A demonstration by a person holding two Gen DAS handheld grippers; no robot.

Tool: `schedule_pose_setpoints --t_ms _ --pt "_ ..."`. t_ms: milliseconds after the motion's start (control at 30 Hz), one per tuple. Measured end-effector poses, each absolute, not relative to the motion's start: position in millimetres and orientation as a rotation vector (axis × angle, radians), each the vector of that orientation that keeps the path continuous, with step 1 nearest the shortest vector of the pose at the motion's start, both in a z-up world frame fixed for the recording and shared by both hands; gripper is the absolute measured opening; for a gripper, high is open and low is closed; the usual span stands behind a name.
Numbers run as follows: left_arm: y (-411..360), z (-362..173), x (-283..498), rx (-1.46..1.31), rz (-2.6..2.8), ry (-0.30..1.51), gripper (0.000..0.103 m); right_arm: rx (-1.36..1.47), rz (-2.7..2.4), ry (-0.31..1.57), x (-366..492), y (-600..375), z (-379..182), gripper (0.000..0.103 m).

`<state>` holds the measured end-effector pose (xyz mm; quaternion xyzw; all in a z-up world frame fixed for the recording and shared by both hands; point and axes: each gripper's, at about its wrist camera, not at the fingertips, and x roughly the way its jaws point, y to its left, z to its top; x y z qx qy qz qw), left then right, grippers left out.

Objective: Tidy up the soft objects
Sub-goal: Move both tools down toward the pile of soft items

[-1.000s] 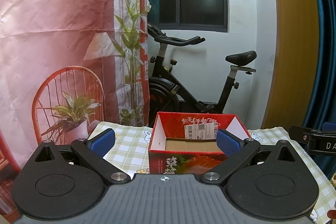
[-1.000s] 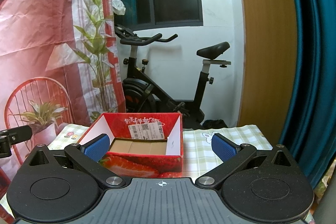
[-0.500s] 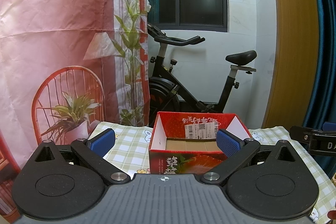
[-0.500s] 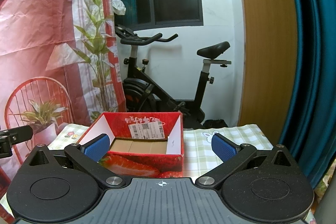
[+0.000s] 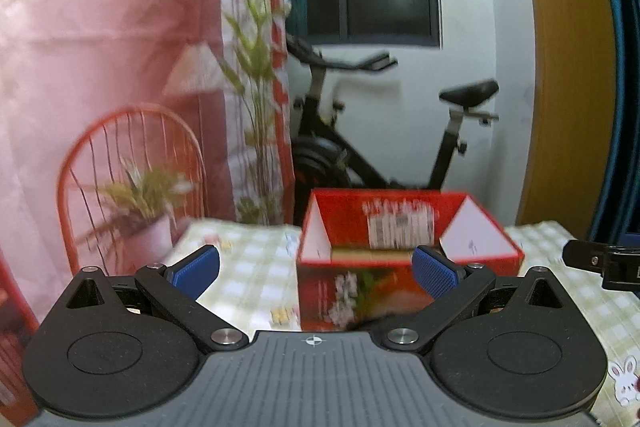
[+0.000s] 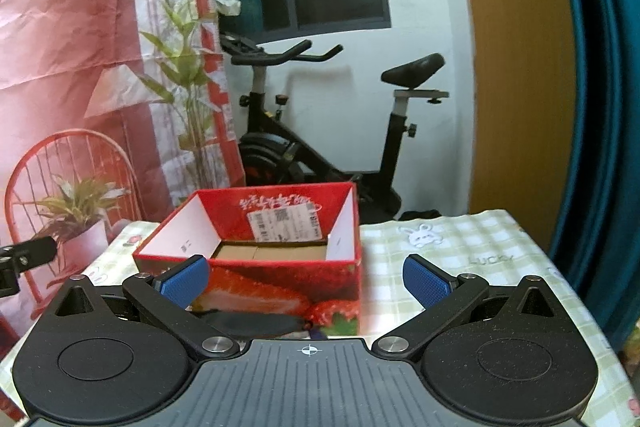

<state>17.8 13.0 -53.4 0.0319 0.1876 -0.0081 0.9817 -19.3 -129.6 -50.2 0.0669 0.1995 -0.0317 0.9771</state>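
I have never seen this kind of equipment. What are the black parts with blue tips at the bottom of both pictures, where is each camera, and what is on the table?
There is no robot arm here. A person holds one hand tool in each hand, and each tool carries its own camera looking forward along two fingers. One picture comes from the left gripper, the other from the right gripper. The blue pads are the fingertips. Both grippers are open and hold nothing.

On the checked tablecloth stands a red strawberry box, open at the top; as far as its inside shows, it looks empty. A dark object lies in front of the box; I cannot tell what it is. Behind the table stands an exercise bike.
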Motion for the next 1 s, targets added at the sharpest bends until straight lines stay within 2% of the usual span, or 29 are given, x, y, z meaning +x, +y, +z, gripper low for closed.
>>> schedule_pose_setpoints --t_ms 433,633,733,1000 --pt "39.9 -107.5 46.0 -0.006 -0.046 0.582 0.103 0.109 -0.041 0.51 -1.1 -122.1 -99.1 0.103" --pt "43.4 -116.3 45.2 -0.024 -0.094 0.595 0.102 0.136 -0.005 0.522 -3.1 -124.2 -109.2 0.103" --pt "43.7 -116.8 39.1 -0.014 -0.096 0.583 0.1 0.131 0.016 0.537 -4.9 -124.4 -111.2 0.103" --pt "49.4 -129.6 16.1 -0.043 -0.098 0.661 0.086 0.109 0.076 0.594 -34.5 -122.1 -122.0 0.103"
